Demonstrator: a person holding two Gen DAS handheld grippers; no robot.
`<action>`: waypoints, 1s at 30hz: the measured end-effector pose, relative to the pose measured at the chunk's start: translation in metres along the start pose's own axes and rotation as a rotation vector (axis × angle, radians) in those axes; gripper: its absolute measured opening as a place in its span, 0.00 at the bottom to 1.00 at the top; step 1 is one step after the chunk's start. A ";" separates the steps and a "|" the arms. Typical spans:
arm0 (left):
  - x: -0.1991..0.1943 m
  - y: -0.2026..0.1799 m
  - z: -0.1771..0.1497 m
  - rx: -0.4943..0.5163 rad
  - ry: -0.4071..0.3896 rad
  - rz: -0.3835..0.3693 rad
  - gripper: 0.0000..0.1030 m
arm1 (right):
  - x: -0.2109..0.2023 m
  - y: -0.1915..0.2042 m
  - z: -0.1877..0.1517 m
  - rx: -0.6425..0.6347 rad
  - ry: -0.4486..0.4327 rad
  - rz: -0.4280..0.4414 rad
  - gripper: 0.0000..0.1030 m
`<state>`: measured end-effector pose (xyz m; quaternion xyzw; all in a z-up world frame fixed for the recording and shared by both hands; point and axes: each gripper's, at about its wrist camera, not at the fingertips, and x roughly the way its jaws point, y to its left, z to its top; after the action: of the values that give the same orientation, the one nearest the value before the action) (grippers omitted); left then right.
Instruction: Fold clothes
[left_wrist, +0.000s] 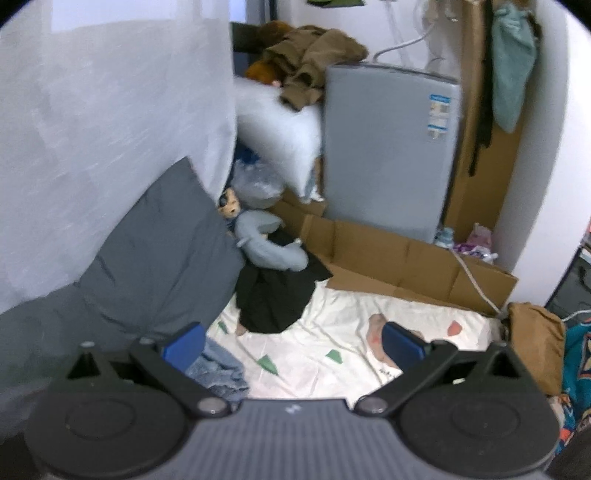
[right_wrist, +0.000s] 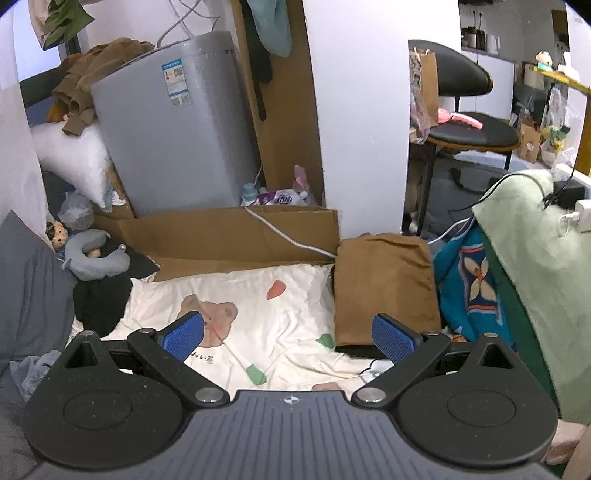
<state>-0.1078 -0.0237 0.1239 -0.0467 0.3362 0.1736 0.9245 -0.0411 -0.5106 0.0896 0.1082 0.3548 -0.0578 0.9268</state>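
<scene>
Right wrist view shows the right gripper and, in the other view, the left gripper both spread wide and empty above the cream sheet, on whose right edge a folded brown garment lies, apparently done, while a black garment at its left edge and a blue one stay crumpled.

Both wrist views look forward, low over the cream sheet (shared, with the grey appliance).

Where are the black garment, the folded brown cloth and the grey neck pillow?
black garment (left_wrist: 273, 299): left wrist view, middle of the heap.
folded brown cloth (right_wrist: 384, 288): right wrist view, centre of its top.
grey neck pillow (right_wrist: 96, 254): right wrist view, its curved body.
</scene>
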 end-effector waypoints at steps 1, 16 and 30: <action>0.003 0.002 -0.003 -0.011 0.004 0.002 1.00 | 0.003 0.002 -0.001 -0.004 0.006 0.011 0.97; 0.082 -0.040 -0.056 -0.063 0.086 -0.054 1.00 | 0.045 0.027 -0.020 -0.077 0.051 0.023 0.97; 0.115 -0.046 -0.084 -0.047 0.131 -0.031 1.00 | 0.075 0.037 -0.025 -0.146 0.099 0.028 0.97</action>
<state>-0.0599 -0.0504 -0.0153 -0.0850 0.3910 0.1638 0.9017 0.0050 -0.4712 0.0270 0.0478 0.4020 -0.0135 0.9143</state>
